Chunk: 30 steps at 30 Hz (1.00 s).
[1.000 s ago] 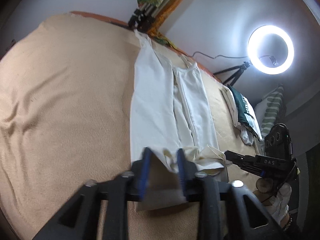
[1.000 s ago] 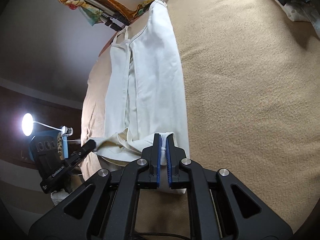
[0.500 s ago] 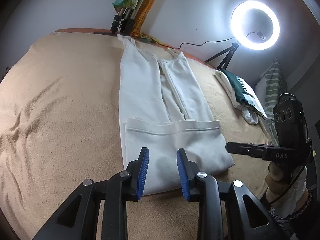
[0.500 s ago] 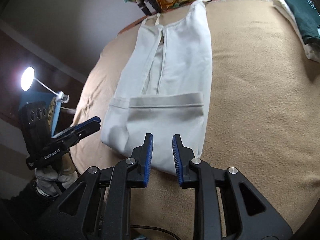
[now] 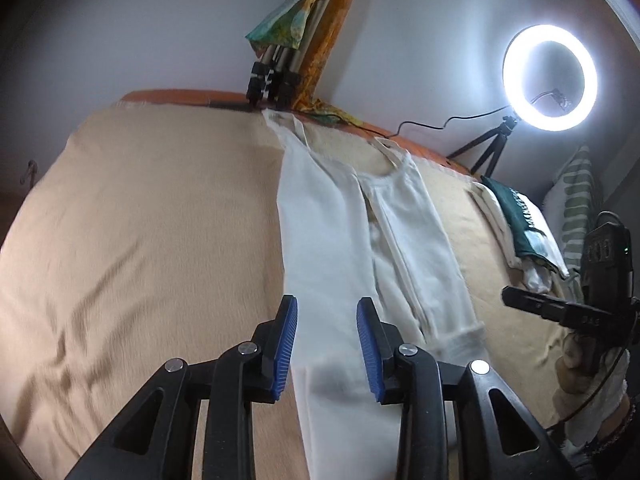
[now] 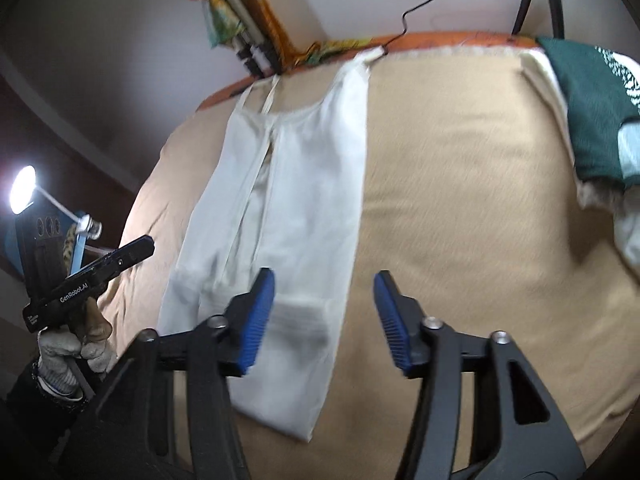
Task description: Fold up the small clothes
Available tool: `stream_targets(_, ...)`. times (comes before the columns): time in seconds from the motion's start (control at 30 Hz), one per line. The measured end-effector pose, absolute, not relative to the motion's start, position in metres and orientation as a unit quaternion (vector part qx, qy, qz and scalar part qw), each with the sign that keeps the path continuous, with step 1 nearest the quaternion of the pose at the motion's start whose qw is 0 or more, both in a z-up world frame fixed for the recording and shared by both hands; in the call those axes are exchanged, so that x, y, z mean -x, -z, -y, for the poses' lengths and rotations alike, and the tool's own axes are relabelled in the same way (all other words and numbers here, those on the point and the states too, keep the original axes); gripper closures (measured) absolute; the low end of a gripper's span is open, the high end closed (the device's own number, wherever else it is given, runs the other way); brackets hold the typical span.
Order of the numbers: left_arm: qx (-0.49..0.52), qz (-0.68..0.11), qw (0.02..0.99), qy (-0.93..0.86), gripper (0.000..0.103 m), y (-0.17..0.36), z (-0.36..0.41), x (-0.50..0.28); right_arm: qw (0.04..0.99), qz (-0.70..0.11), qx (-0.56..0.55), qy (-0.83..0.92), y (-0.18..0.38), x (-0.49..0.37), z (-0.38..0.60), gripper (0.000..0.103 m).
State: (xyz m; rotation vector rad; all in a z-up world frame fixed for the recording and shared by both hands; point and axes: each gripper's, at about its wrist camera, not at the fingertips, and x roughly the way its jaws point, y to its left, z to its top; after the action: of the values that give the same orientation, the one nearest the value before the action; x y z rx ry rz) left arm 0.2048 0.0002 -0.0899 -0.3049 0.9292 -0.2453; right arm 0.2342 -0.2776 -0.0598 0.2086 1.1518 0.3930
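The left gripper (image 5: 327, 344) hangs released over the white garment (image 5: 320, 240), whose long axis runs from the bed's (image 5: 140, 220) near edge to its far edge. The right gripper (image 6: 324, 320), also released, straddles the garment's right edge, about equally near. The left unit reads "GenRobot.AI".

I see black plastic on my left gripper (image 5: 327, 344) and right gripper (image 6: 324, 320), with ribbed blue pads, silver screws and white knit gloves.
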Motion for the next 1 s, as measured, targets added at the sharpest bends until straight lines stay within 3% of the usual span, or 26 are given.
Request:
stream_targets(0.47, 0.157, -0.455, 0.871, 0.100, 0.070, 0.128, -0.007, -0.291, 0.808, -0.540, -0.125, -0.202, 0.105, -0.313, 0.269, 0.046)
stream_targets(0.53, 0.152, -0.458, 0.870, 0.099, 0.070, 0.133, -0.005, -0.295, 0.810, -0.536, -0.126, -0.203, 0.106, -0.317, 0.267, 0.058)
stream_targets(0.6, 0.142, -0.453, 0.874, 0.099, 0.070, 0.134, -0.002, -0.296, 0.807, -0.542, -0.126, -0.196, 0.111, -0.322, 0.265, 0.093)
stream_targets(0.67, 0.128, -0.454, 0.876, 0.104, 0.067, 0.133, 0.002, -0.298, 0.815, -0.536, -0.121, -0.184, 0.113, -0.324, 0.267, 0.101)
stream_targets(0.83, 0.121, -0.451, 0.878, 0.107, 0.066, 0.133, 0.004, -0.297, 0.834, -0.526, -0.095, -0.133, 0.106, -0.328, 0.274, 0.103)
stream_targets(0.87, 0.122, -0.451, 0.878, 0.107, 0.066, 0.133, 0.004, -0.296, 0.843, -0.518, -0.077, -0.120, 0.101, -0.328, 0.276, 0.098)
stream_targets(1.0, 0.119, -0.449, 0.879, 0.108, 0.066, 0.133, 0.005, -0.297, 0.842, -0.489, -0.115, -0.194, 0.080, -0.322, 0.280, 0.098)
